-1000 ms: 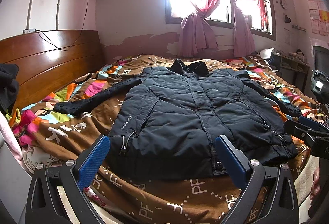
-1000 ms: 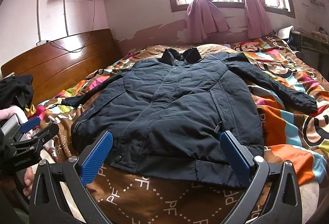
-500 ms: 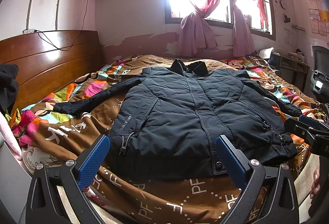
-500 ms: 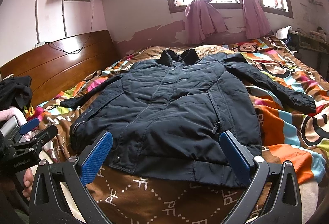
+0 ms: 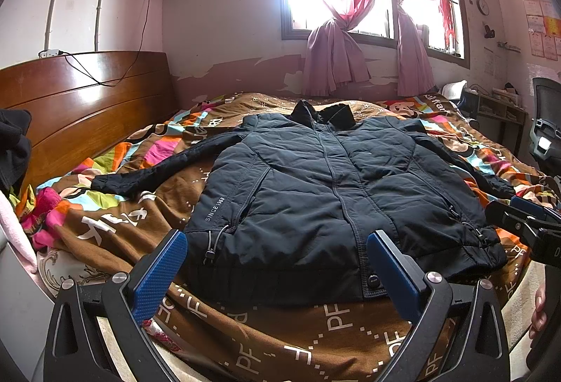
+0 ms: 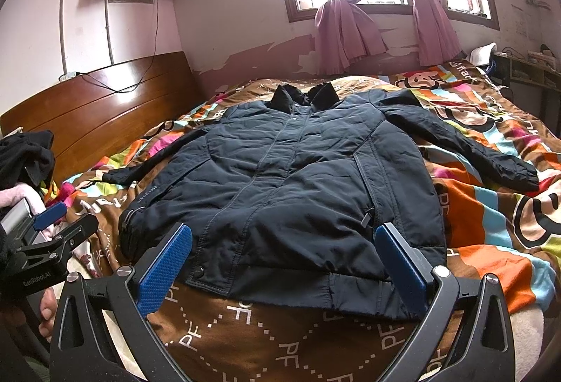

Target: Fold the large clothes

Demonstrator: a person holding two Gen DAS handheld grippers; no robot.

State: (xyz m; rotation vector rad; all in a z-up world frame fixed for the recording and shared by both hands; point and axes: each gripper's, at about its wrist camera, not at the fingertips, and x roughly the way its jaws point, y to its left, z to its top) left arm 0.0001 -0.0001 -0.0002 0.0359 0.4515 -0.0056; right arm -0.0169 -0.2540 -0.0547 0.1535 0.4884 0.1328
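Jacket's spread out, nothing grabbed yet

The dark jacket [image 5: 336,192] lies flat and zipped on the patterned bedspread [image 5: 280,340], collar far, hem near, sleeves spread left and right, probably so they fold in easily. Left gripper [image 5: 277,271] and right gripper [image 6: 285,264] hover just short of the hem, jaws wide apart and empty, likely lining up for the first fold.

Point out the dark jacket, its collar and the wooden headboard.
dark jacket [image 5: 315,192], left wrist view, on the front panel.
collar [image 6: 303,96], right wrist view, on the raised neck.
wooden headboard [image 5: 87,94], left wrist view, on the polished face.
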